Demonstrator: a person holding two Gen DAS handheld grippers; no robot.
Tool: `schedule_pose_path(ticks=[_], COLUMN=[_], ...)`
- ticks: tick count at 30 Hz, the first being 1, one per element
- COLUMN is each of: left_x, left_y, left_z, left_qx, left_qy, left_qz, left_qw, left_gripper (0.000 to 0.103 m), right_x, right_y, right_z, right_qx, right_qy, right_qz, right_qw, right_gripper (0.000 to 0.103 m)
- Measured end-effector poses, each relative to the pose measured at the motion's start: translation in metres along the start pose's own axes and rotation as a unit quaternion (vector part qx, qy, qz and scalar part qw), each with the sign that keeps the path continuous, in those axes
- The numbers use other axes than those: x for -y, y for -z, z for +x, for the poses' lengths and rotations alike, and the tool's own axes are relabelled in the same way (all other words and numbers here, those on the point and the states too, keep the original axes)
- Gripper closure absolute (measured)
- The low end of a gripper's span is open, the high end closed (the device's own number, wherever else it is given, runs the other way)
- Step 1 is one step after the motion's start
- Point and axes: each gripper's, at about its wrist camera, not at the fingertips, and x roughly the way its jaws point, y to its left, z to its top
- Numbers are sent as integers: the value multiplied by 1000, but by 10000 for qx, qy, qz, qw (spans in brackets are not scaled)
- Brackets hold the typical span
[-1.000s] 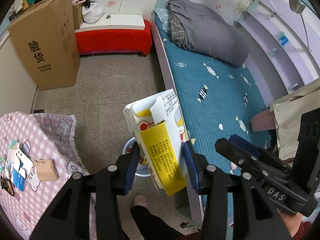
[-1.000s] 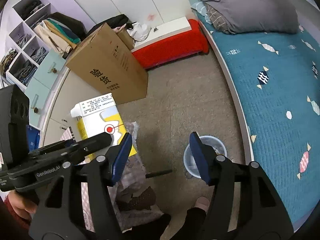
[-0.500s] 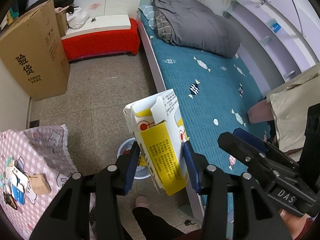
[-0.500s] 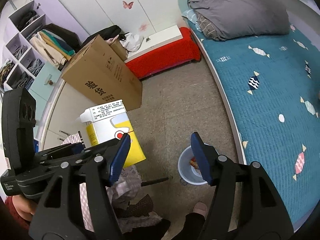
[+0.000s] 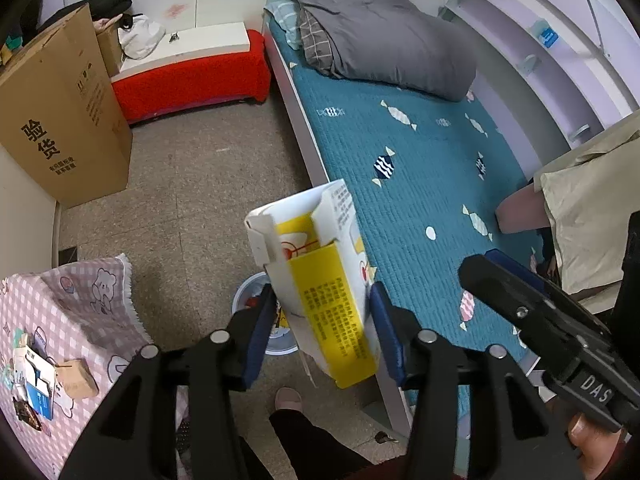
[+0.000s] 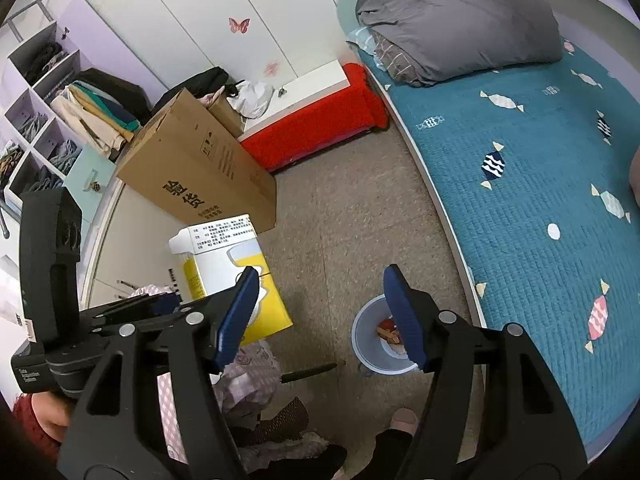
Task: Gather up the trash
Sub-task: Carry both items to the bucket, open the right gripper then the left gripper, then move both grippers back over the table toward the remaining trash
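Note:
My left gripper is shut on a yellow and white carton and holds it upright above the floor, over a small pale blue bin that is mostly hidden behind it. In the right wrist view the carton sits left of my right gripper, which is open and empty, high over the floor. The bin stands on the floor by the bed and holds some scraps.
A bed with a teal quilt runs along the right. A large cardboard box and a red bench stand at the back. A table with a pink checked cloth holds small boxes. My foot is near the bin.
The left gripper has carried the carton away from the table toward the bed side, and the bin now lies right behind it. The right gripper stays open and has risen slightly.

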Motion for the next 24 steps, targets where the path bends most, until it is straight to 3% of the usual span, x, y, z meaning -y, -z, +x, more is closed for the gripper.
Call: schedule_pose_path(ticks=[2, 3, 4, 16, 24], left_x=[-1, -2, -2, -9, -62], left_y=[0, 0, 0, 14, 45], left_z=[4, 5, 6, -4, -31], left_qx=[-100, -129, -136, -37, 114], left_qy=[-10, -41, -98, -118, -334], left_qz=[-63, -82, -109, -305, -849], left_qw=[9999, 9999, 9998, 9995, 9958], left_gripper=[46, 34, 31, 31, 31], right_x=[3, 5, 7, 6, -37], right_y=[0, 0, 0, 11, 27], right_z=[-1, -2, -2, -4, 21], right_qx=[7, 13, 16, -51, -414], right_qy=[14, 26, 30, 11, -217], right_qz=[31, 58, 78, 77, -252], right_qw=[10000, 10000, 10000, 10000, 9986], right_gripper=[39, 39, 39, 38, 38])
